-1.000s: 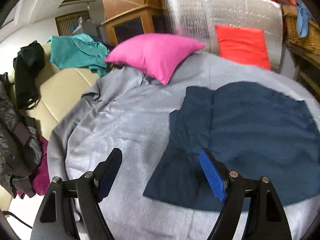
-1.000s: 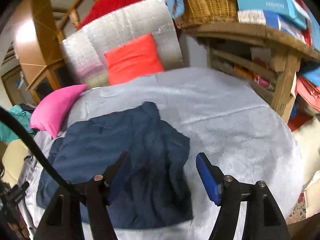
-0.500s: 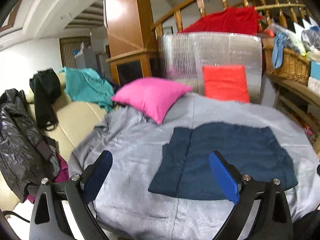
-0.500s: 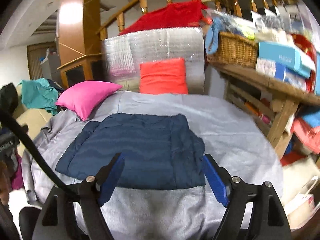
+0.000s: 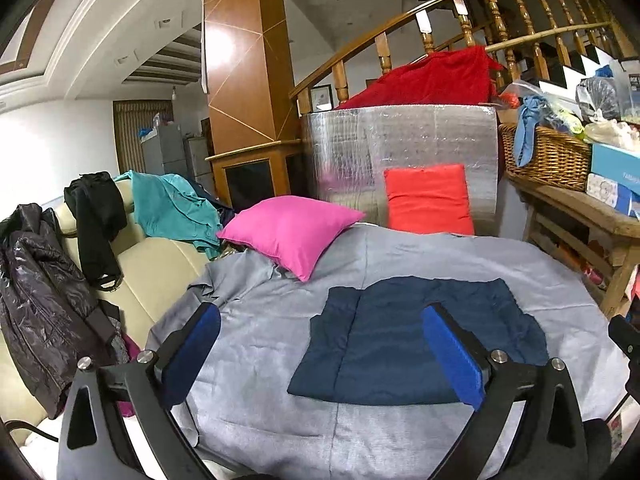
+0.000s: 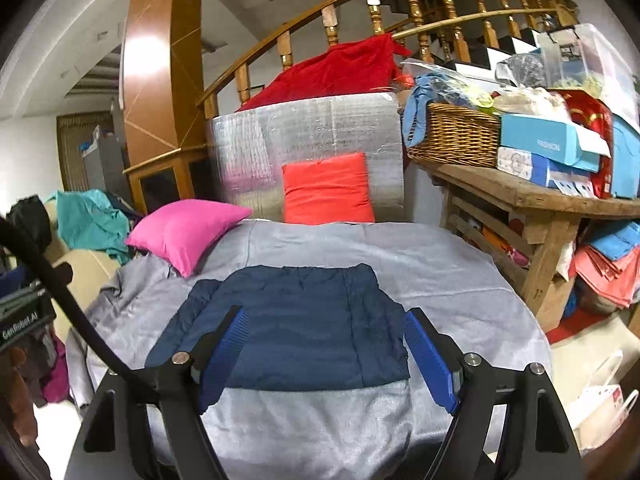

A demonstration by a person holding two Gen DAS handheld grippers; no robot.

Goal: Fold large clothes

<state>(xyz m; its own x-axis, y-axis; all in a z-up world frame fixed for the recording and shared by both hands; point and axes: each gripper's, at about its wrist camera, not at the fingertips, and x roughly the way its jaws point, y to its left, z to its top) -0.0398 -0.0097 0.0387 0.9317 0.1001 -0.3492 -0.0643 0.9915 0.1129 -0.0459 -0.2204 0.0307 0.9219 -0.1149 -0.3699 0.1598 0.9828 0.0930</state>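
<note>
From the left wrist view, the left gripper (image 5: pixel 320 360) has pulled up and back from the dark blue padded garment (image 5: pixel 416 340), which now lies folded in a tidy rectangle on the grey cover (image 5: pixel 260 320); its jaws have just been opening and stand wide with nothing between them. From the right wrist view, the right gripper (image 6: pixel 328 356) has likewise drawn away, its jaws widened and empty, the garment lying flat beyond them. With both tools clear of it, this fold looks finished.
</note>
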